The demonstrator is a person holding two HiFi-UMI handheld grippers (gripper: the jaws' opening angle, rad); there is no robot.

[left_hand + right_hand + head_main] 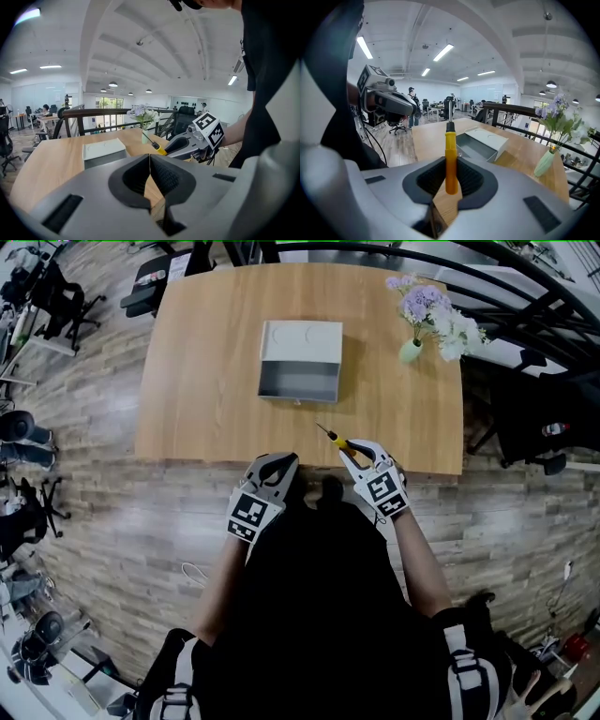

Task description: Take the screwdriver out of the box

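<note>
Wooden worktop [206, 381] on plank floor [103, 427] bears an open grey box [300, 371] and a flower vase [411, 351]; right hand-held gripper [353, 452] grasps the screwdriver [335, 438] over its near edge; left hand-held gripper [277, 463] clenched, empty.

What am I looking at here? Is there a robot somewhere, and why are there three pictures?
There is no robot. A person stands at a wooden table and holds a hand-operated two-jaw gripper in each hand. The head view comes from a camera on the person's head, looking steeply down. The other two views come from cameras riding on the grippers, each looking along its own jaws. On the table are an open grey box, which looks empty, and a pale green vase of flowers. The right gripper is closed on the yellow handle of a screwdriver, out of the box and near the table's front edge. The left gripper has its jaws shut with nothing between them.
</note>
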